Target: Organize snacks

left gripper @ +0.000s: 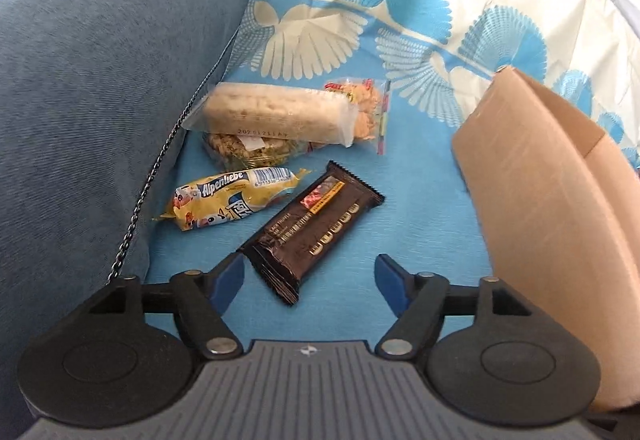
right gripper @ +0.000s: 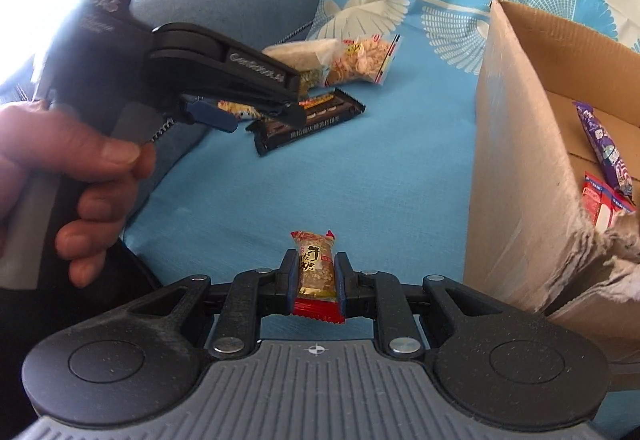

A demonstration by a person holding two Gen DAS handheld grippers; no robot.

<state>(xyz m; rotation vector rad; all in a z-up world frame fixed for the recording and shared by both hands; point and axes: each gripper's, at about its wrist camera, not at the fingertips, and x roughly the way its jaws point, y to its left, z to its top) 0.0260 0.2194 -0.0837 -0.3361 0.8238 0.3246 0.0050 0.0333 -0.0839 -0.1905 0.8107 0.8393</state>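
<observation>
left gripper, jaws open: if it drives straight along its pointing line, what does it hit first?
Most likely the dark chocolate bar: the left gripper already has the bar's near end between its open fingers. The yellow Alpenliebe pack lies off to the left. Depth is unclear.

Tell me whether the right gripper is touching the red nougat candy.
Touching. The right wrist view shows the right gripper with both blue pads pressed against the red nougat candy, held upright between them.

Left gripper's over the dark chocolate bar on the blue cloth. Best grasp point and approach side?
Grip the dark chocolate bar across its narrow width, near the middle of its length, coming down from above. It lies flat and diagonal on the blue cloth, clear of the yellow candy pack, so turn the open left gripper until its fingers straddle the long edges. The crimped ends are flimsy.
</observation>
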